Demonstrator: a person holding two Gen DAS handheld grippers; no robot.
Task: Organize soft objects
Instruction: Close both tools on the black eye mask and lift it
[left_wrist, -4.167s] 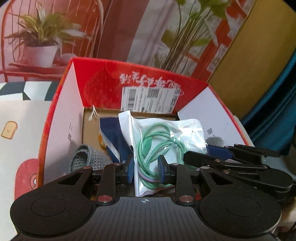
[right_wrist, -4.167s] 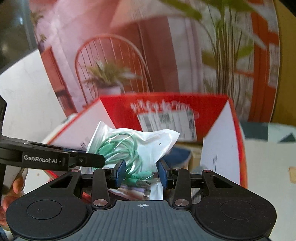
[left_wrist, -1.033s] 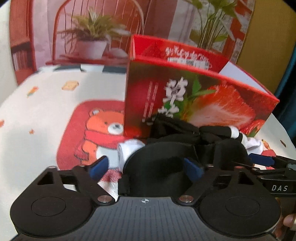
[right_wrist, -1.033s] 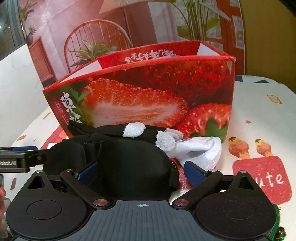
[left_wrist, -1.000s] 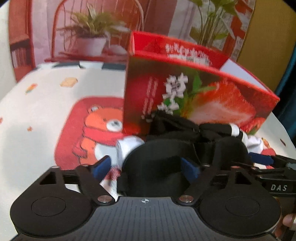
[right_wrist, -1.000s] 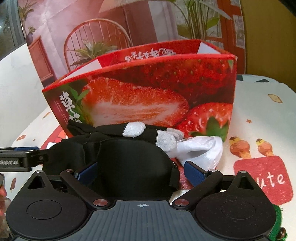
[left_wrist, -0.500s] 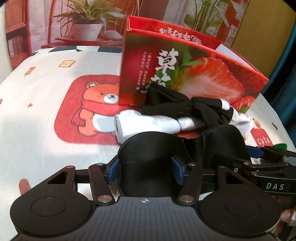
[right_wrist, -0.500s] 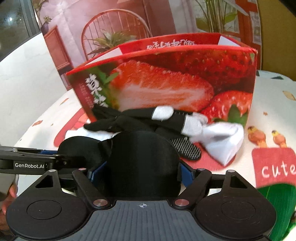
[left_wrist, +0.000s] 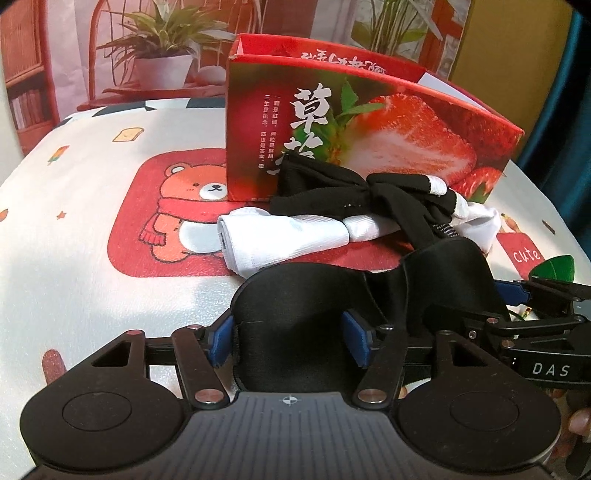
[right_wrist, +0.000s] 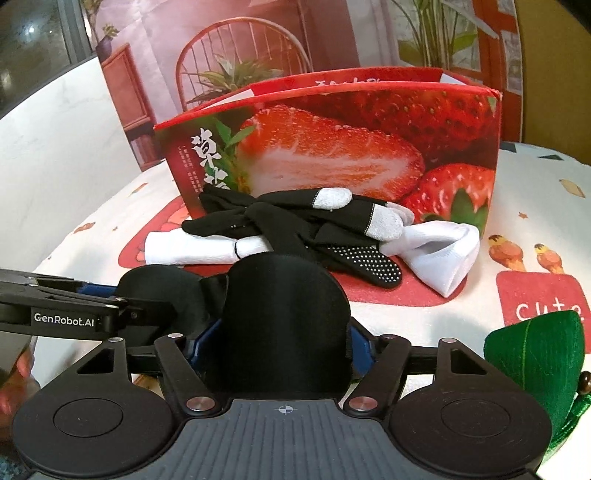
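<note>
left wrist: low, close, facing strawberry box (left_wrist: 369, 122) from left | right wrist: from right | shared: box, sock pile (right_wrist: 295, 229)

Gloves (right_wrist: 295, 218) atop socks (right_wrist: 436, 247) — before the box (right_wrist: 332, 144).

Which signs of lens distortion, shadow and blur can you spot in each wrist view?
Left wrist view: the strawberry box has a bowed top edge from the fisheye, a soft shadow crosses the tablecloth, and the corners go dark. Right wrist view: the box's rim curves too, the green leaf-shaped cushion is slightly soft, and the black sleep mask shows little detail.
</note>
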